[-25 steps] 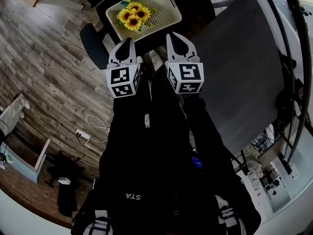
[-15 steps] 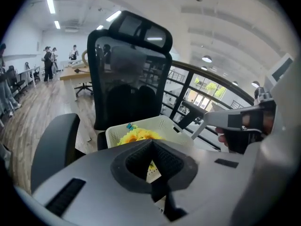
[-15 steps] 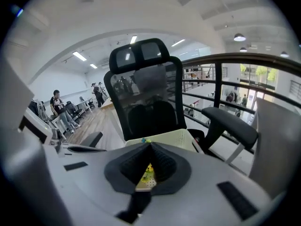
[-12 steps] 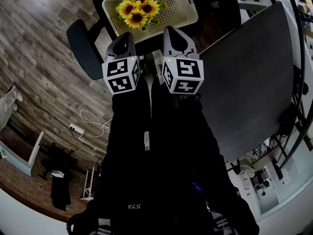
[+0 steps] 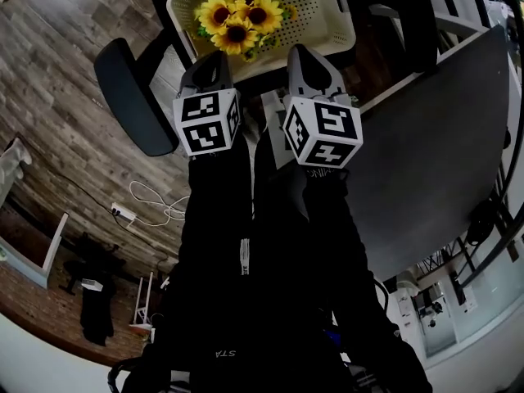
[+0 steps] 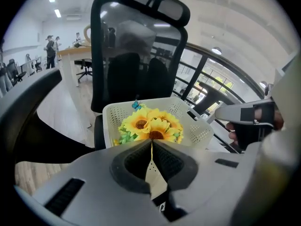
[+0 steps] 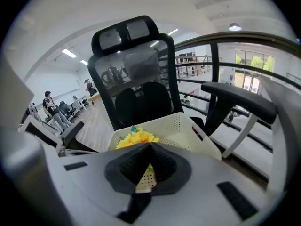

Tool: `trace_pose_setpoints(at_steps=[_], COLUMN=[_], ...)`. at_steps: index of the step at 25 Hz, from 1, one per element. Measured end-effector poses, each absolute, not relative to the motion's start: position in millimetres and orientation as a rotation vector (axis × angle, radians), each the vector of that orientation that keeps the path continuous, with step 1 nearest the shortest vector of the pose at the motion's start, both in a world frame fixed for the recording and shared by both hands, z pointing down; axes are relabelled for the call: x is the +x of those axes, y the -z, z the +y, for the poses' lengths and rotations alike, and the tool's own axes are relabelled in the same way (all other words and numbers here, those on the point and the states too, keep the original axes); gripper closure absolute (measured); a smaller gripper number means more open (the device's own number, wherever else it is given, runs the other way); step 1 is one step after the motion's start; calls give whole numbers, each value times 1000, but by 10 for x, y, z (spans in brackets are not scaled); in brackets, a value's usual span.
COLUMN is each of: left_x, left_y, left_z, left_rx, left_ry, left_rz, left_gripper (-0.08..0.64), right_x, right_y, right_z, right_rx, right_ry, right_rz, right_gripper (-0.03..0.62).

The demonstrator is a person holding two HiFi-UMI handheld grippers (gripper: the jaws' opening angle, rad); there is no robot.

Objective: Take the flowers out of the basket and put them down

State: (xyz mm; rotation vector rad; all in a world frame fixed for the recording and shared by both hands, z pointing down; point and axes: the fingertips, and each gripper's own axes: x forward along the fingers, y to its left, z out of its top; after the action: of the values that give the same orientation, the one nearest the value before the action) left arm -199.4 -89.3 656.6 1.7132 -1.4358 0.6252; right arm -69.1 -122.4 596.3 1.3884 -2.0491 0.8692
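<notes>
The basket (image 5: 324, 20) runs off the head view's top edge; the flowers' (image 5: 236, 16) stems are hidden under their own blooms.

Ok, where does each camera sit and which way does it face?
Head view: on the head, facing steeply down at the basket of flowers on a chair; sleeves, left gripper and right gripper show.
Left gripper view: on the left gripper, facing the flowers past its shut jaws.
Right gripper view: on the right gripper, facing the basket past its shut jaws.
Shared: all three show flowers, basket and chair.
</notes>
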Motion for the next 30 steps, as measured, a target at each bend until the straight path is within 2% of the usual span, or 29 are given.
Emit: trace_pose_setpoints(at_steps=[5, 9, 13, 21, 30], left_x=[-1950, -1825, -1706, -1588, -1547], left_y=[-6703, -6777, -6878, -7176, -7302], left_z=[-889, -897, -1004, -1052, -1272], left_rx=[1715, 1721, 1748, 1706, 1721], left_ry=[-674, -730, -780, -895, -943], left_rz=[-1368, -1248, -1188, -1101, -1122], left_gripper=[544, 388, 324, 148, 103], right_x=[-723, -716, -665, -599, -455], right_y=[-6074, -6128, -6178, -6314, -6388], right_z=[-1233, -1223, -1281, -1420, -1535], right_rx=[1366, 1341, 1326, 1313, 1328], right_ry=[-888, -904, -916, -938, -961], right_rz=[-2040, -2037, -2031, -2024, -2010], right_gripper=[580, 580, 580, 580, 580])
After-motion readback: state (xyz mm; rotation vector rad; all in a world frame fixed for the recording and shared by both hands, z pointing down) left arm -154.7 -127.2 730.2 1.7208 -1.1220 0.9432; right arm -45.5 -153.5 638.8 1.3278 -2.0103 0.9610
